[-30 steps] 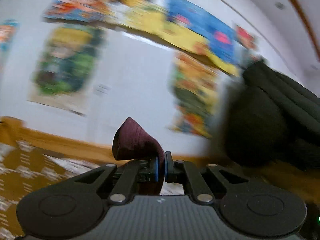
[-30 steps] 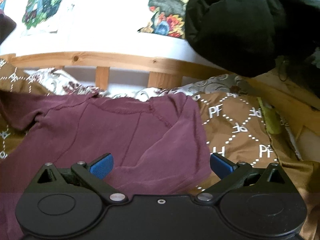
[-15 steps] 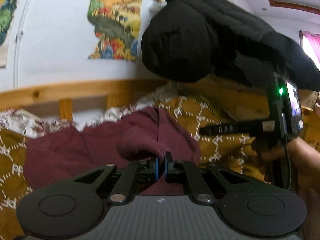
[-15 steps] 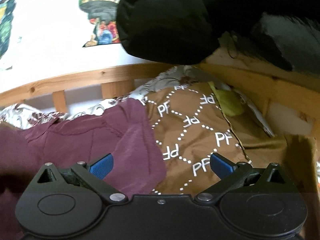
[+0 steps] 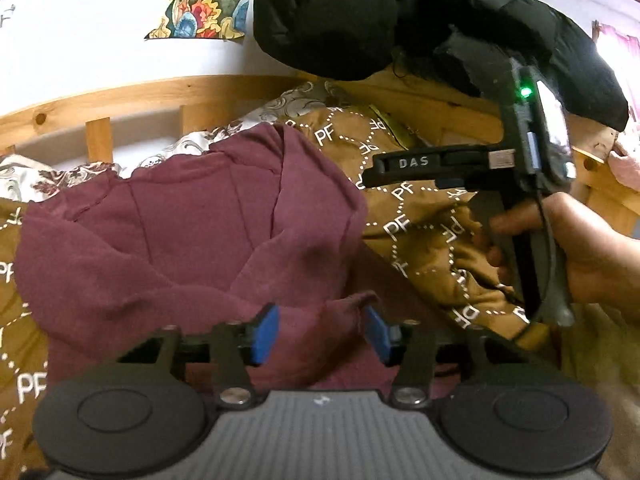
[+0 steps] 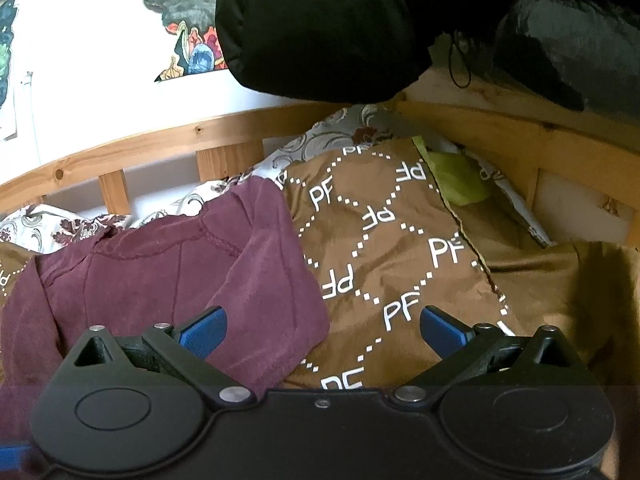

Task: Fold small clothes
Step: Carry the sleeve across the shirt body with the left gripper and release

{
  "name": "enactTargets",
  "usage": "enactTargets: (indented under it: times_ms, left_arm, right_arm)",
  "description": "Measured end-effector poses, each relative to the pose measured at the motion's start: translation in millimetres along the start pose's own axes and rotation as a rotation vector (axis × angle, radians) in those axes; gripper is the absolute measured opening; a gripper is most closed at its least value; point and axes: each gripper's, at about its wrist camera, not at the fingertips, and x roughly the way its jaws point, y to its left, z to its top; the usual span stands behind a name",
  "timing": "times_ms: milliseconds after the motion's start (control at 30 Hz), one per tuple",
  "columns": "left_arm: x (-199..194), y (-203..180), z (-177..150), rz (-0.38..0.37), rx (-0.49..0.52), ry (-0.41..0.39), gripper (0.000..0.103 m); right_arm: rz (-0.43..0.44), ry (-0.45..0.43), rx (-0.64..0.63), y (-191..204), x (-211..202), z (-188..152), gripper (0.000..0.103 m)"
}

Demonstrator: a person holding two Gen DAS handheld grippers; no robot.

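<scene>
The maroon shirt (image 5: 180, 236) lies on the brown bedspread (image 5: 432, 240) printed with white "PF" letters, straight ahead of the left tongs (image 5: 322, 334) and spreading up to the patterned sheet by the wooden bed rail (image 5: 120, 96). The left tongs have just been opening: the blue pads stand about halfway apart with a loose fold of the shirt's near edge lying between them, and neither pad presses on it. Only the left wrist view shows the person's right hand (image 5: 580, 256) off to the right of those tongs, gripping the black handle of the other tool marked "DAS", with a green light lit on it. The right wrist view shows the right tongs (image 6: 322, 330) wide open and holding nothing; the shirt's folded right side lies under and ahead of their left pad, while bare bedspread lies ahead of the right pad. That view alone shows a yellow-green cloth (image 6: 456, 176) tucked at the bedspread's far edge, ahead and to the right. A black padded jacket (image 6: 320, 28) hangs above the bed in both views
</scene>
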Motion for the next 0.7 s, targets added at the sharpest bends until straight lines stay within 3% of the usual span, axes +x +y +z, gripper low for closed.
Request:
enactTargets:
  times_ms: [133, 267, 333, 467, 567, 633, 700]
  left_arm:
    - [-22.6, 2.8, -0.6, 0.064, -0.059, 0.010, 0.080]
    - [-37.6, 14.2, 1.4, 0.209, -0.147, 0.024, 0.090]
    - [-39.0, 20.6, 2.4, 0.308, -0.175, 0.039, 0.092]
    - [-25.4, 34.9, 0.6, 0.372, -0.223, 0.107, 0.093]
    - [-5.5, 40.6, -4.2, 0.447, -0.191, 0.174, 0.094]
    - [5.5, 47.1, -6.5, 0.472, -0.191, 0.221, 0.094]
    - [8.0, 58.4, -7.1, 0.460, -0.251, 0.216, 0.094]
  right_arm:
    - [0.047, 0.044, -0.014, 2.0, 2.3, -4.5, 0.102]
    - [0.114, 0.121, -0.093, 17.0, 4.8, -11.4, 0.102]
    - [0.169, 0.185, -0.175, 29.5, 6.0, -18.2, 0.102]
    - [0.209, 0.329, -0.457, 64.7, 13.3, -47.5, 0.102]
    - [0.181, 0.321, -0.667, 83.0, 11.3, -69.3, 0.102]
    - [0.172, 0.303, -0.702, 84.2, 8.6, -70.1, 0.102]
    - [0.146, 0.329, -0.680, 79.4, 9.1, -68.6, 0.102]
